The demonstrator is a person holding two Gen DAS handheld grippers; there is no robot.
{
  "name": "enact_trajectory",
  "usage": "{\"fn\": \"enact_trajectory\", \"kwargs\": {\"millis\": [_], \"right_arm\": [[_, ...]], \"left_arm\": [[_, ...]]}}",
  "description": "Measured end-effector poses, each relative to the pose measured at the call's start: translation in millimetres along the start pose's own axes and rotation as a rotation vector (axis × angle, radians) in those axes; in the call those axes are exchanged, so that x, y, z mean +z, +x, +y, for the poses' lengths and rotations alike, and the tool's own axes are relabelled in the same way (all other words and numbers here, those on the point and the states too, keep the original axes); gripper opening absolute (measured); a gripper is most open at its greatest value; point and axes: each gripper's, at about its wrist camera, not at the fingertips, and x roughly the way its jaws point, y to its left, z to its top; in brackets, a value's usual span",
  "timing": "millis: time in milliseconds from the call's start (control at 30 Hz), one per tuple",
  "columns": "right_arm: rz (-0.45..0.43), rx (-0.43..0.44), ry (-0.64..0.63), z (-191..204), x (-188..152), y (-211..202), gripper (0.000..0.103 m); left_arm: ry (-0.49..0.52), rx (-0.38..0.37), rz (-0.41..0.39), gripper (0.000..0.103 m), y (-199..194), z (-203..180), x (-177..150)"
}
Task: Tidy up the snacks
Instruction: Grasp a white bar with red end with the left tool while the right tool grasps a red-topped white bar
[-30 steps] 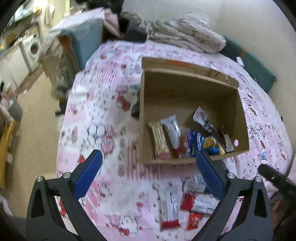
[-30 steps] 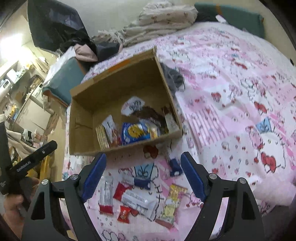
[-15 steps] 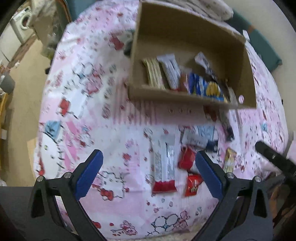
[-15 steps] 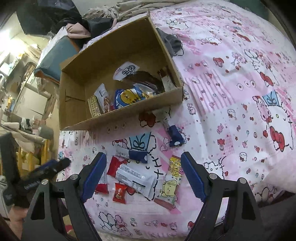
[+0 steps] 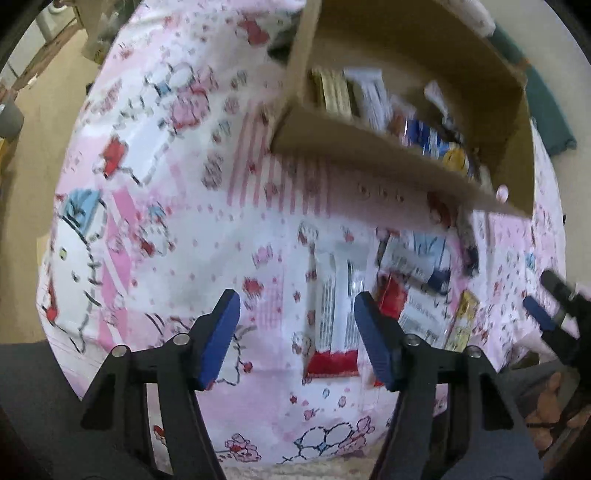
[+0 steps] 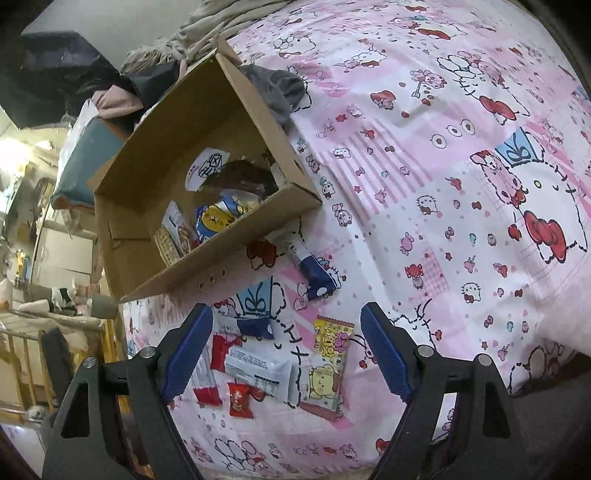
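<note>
A cardboard box (image 5: 369, 155) (image 6: 236, 251) lies on the pink bed and holds several snack packs. Loose snacks lie in front of it. In the left wrist view a long white and red bar (image 5: 334, 317) lies between the fingers of my open, empty left gripper (image 5: 295, 325), just beyond them. My right gripper (image 6: 286, 343) is open and empty above a white pack (image 6: 258, 373), a yellow cartoon pack (image 6: 327, 362), small red sweets (image 6: 240, 400) and a blue and white pack (image 6: 314, 269). The right gripper's tip (image 5: 554, 299) shows at the left wrist view's right edge.
The pink patterned bedspread (image 6: 443, 184) drops off at the near edge. Grey cloth (image 6: 280, 88) lies by the box's far corner. Bedding and clothes (image 6: 207, 22) pile at the back. Floor and furniture (image 6: 37, 295) are to the left.
Both grippers have dropped lower and closer to the loose snacks at the bed's near edge. The left gripper's fingers have narrowed around the white and red bar. The box has slid up in view.
</note>
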Motion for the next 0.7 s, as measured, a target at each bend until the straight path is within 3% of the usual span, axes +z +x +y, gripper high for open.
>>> {"fn": "enact_trajectory", "kwargs": {"millis": [233,433,667,700], "right_arm": [[0.019,-0.011,0.020,-4.2,0.4,3.7,0.085],[0.031,-0.022,0.041,-7.7,0.2,7.7,0.085],[0.053,-0.036,0.050,-6.1,-0.8,18.7,0.085],[0.057,-0.032,0.047,-4.5,-0.8,20.7,0.085]], "left_arm": [[0.053,-0.018,0.072,0.060,25.8,-26.6,-10.8],[0.119,0.047,0.100,0.060,45.2,-39.5,-11.9],[0.130,0.083,0.083,0.027,45.8,-43.8,-11.9],[0.133,0.077,0.085,0.027,44.9,-43.7,-12.2]]}}
